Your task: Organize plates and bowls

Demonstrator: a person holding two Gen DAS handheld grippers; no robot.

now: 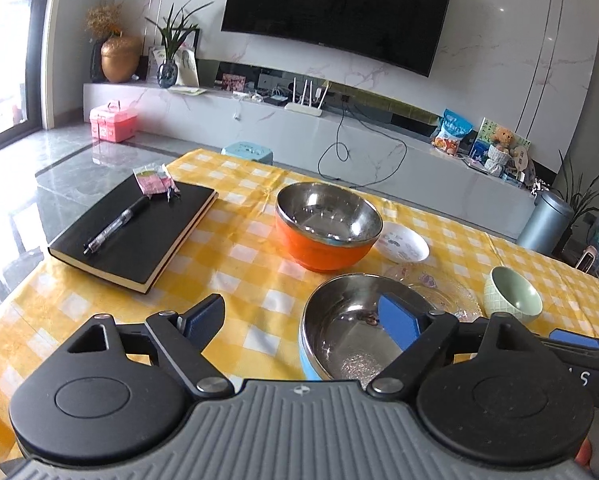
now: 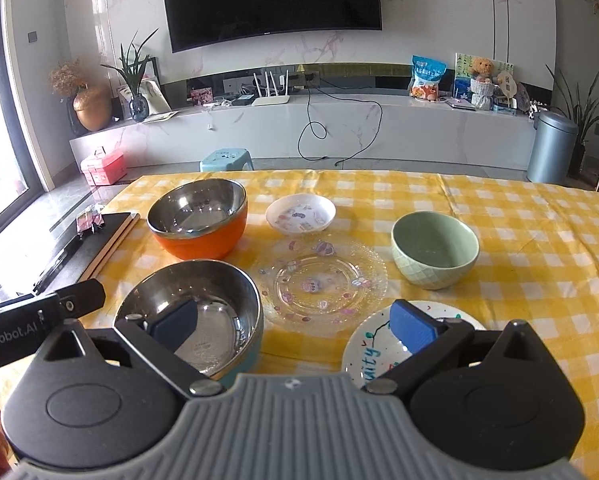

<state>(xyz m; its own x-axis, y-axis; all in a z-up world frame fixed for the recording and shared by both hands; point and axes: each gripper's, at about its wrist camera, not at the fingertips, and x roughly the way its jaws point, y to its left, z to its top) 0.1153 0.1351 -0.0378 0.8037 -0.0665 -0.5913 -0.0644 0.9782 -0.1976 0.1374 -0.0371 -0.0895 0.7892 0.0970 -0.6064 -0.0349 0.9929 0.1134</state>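
**Hovering over dishes, both sets of jaws wide**

Sitting on a yellow checked table (image 2: 499, 216): orange bowl (image 2: 198, 220) at back left, blue bowl (image 2: 195, 316) just in front of it, nearest the cameras. Small white dish (image 2: 300, 214) lies behind a clear glass plate (image 2: 323, 280); green bowl (image 2: 434, 249) to the right, apart from both. White plate w/ lettering (image 2: 373, 354) at front right.

Left gripper (image 1: 309, 312): jaws wide, holding nothing, one finger over the blue bowl's steel inside (image 1: 351, 332), other over bare cloth. Right gripper (image 2: 291, 320): jaws wide too, empty; left finger over blue bowl, right finger over lettered plate.

Black notebook (image 1: 135, 232) w/ pen (image 1: 117, 224) on table's left side.
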